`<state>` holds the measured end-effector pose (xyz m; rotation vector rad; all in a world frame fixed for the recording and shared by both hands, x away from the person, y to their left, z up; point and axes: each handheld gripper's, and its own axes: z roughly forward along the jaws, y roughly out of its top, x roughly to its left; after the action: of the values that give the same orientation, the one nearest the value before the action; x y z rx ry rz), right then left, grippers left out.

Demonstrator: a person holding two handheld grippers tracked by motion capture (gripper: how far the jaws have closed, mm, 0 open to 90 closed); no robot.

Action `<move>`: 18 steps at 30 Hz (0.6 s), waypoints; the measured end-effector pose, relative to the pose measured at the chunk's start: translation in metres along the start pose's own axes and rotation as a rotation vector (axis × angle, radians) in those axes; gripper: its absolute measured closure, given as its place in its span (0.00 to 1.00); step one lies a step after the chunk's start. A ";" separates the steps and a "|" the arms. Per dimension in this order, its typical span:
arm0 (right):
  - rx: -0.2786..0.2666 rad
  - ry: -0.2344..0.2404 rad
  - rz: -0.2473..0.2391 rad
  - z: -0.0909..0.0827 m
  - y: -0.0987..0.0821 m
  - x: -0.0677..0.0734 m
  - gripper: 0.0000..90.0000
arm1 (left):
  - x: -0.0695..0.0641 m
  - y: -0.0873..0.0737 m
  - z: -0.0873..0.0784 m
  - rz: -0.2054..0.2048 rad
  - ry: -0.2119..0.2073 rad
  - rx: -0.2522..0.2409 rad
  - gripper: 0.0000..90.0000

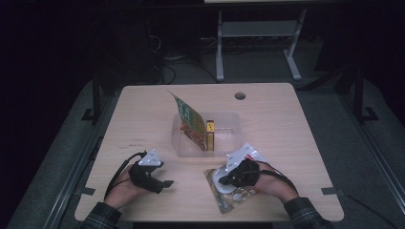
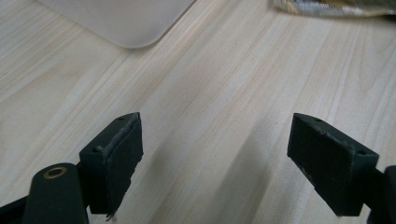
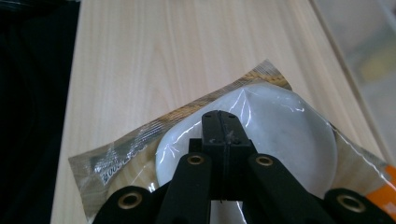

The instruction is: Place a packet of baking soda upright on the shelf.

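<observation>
A clear packet (image 1: 232, 196) with a round white cake inside (image 3: 289, 135) lies flat near the table's front edge. My right gripper (image 1: 223, 180) rests on top of it, tips (image 3: 220, 121) over the white disc, jaws pressed together; I cannot tell whether film is pinched between them. My left gripper (image 1: 162, 183) lies low over bare wood at the front left, its jaws wide apart (image 2: 215, 154) with nothing between the pads. The packet's foil edge (image 2: 327, 7) shows far off in the left gripper view.
A clear plastic tray (image 1: 229, 145) stands mid-table, its corner (image 2: 126, 23) ahead of the left gripper. In it lean a green and red pouch (image 1: 190, 125) and a yellow box (image 1: 210, 135). A cable hole (image 1: 240, 96) sits at the back.
</observation>
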<state>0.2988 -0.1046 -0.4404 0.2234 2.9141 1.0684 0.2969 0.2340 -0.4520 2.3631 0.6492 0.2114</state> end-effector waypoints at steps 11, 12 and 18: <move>-0.012 0.045 -0.049 0.012 0.016 0.018 0.97 | -0.010 0.009 0.005 0.026 -0.043 -0.032 0.19; -0.028 0.032 -0.035 0.009 0.014 0.017 0.94 | -0.012 0.012 0.005 0.030 -0.051 -0.046 0.20; -0.103 -0.032 0.117 -0.014 -0.001 0.014 0.78 | -0.024 0.034 0.011 0.031 -0.122 -0.124 0.23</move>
<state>0.2843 -0.1120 -0.4298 0.4079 2.8390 1.2154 0.2932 0.1931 -0.4379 2.2483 0.5269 0.1164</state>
